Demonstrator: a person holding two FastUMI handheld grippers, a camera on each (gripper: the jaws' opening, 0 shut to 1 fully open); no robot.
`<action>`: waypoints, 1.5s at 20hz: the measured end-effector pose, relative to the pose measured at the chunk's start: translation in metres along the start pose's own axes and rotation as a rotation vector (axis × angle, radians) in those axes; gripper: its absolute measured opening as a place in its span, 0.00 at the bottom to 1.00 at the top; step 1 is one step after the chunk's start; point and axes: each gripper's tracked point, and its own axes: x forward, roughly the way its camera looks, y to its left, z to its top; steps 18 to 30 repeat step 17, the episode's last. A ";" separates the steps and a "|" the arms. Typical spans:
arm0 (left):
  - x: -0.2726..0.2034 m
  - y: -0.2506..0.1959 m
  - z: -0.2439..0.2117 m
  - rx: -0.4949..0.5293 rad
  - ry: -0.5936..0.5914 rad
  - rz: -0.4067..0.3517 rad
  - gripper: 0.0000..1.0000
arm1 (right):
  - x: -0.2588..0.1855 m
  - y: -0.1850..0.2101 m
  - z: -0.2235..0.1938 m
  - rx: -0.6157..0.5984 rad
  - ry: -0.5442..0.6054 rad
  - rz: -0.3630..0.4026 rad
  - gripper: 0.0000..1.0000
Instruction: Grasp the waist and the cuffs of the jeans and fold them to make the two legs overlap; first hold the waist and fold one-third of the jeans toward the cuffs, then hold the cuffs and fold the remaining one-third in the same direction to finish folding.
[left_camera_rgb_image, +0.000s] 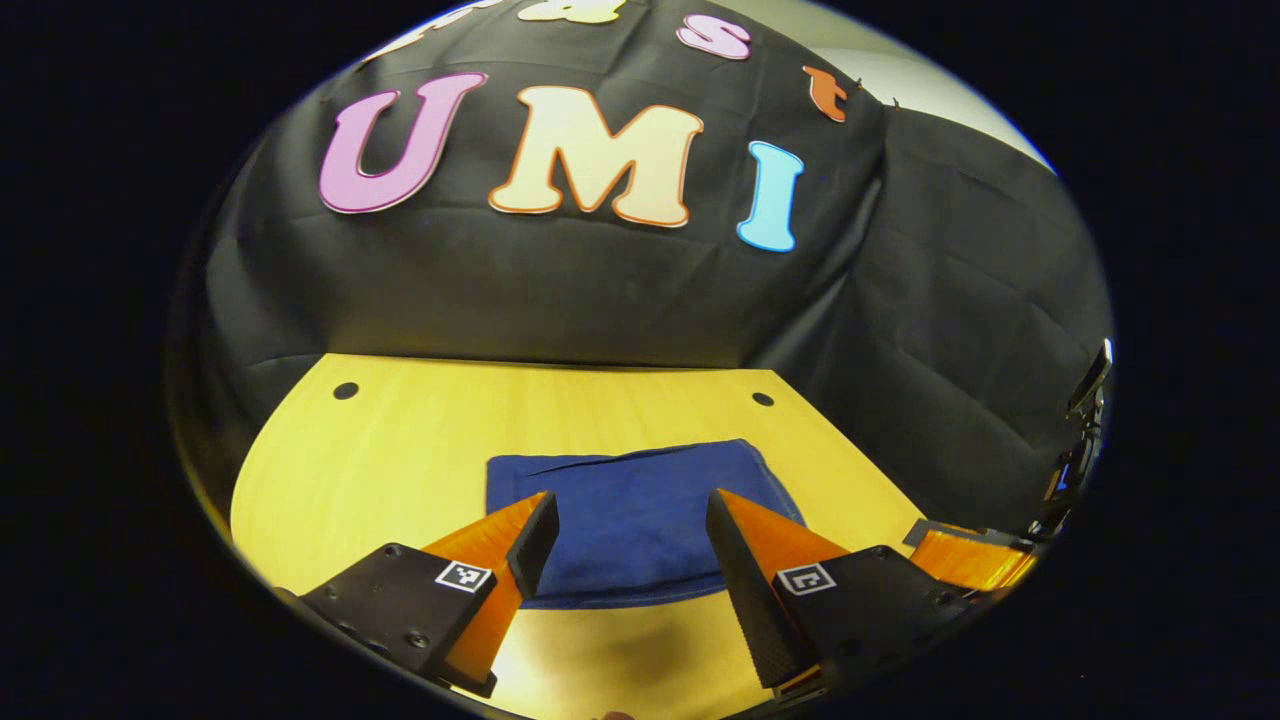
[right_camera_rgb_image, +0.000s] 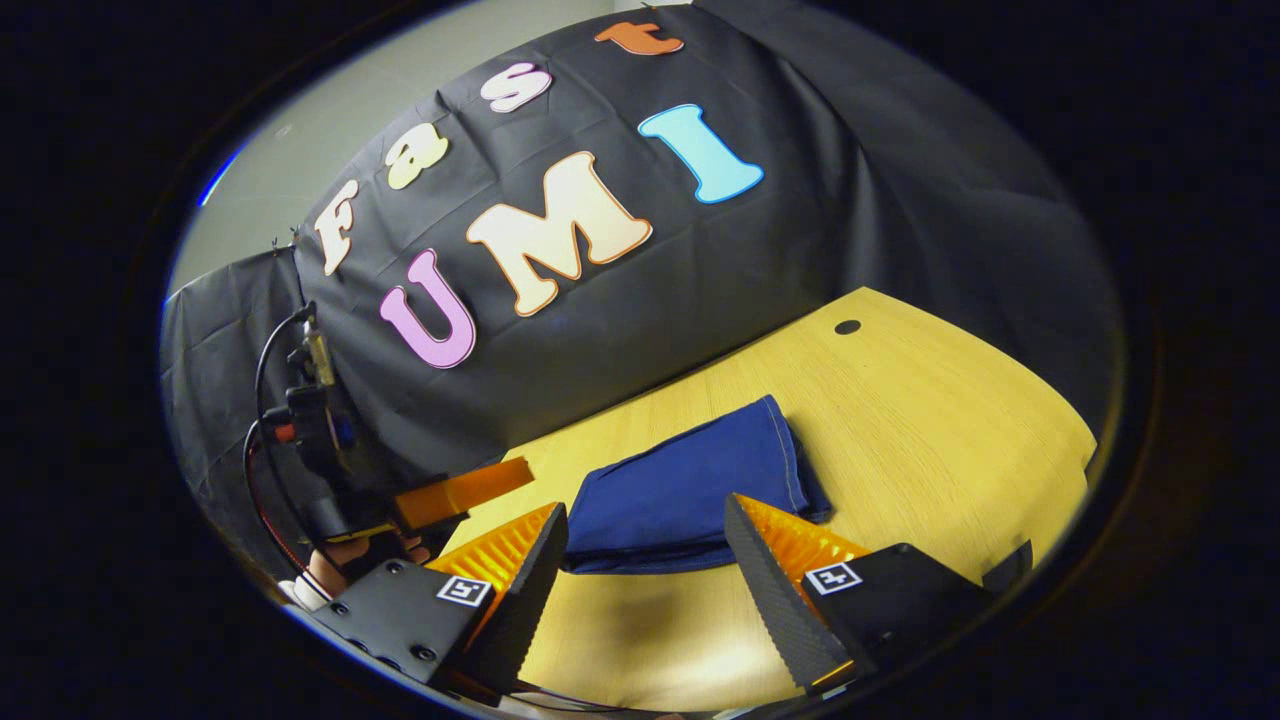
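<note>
Through the left gripper view, the left gripper (left_camera_rgb_image: 630, 530) hangs wide open and empty over folded jeans (left_camera_rgb_image: 640, 520) on the wooden table (left_camera_rgb_image: 380, 450); from the right gripper view, the right gripper (right_camera_rgb_image: 645, 545) gapes empty beside the jeans (right_camera_rgb_image: 690, 490)

No readable text is showing; small square black-and-white coded markers (left_camera_rgb_image: 464, 576) are sitting on the gripper bodies, bearing no words.

Overhead light is brightening the table (left_camera_rgb_image: 400, 450), leaving mild glare near its front edge. Soft shadows are lying beneath the jeans (right_camera_rgb_image: 690, 490). Fisheye distortion is bending the edges; rims are darkening; focus is holding sharp.
</note>
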 end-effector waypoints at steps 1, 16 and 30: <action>-0.004 0.009 -0.001 -0.001 0.000 0.007 0.88 | 0.002 0.004 0.001 -0.005 -0.006 -0.005 0.98; -0.009 0.051 -0.007 0.021 0.035 -0.028 0.88 | 0.023 0.022 0.011 -0.032 -0.058 -0.073 0.98; -0.007 0.048 -0.007 0.029 0.037 -0.034 0.88 | 0.024 0.022 0.012 -0.034 -0.063 -0.075 0.98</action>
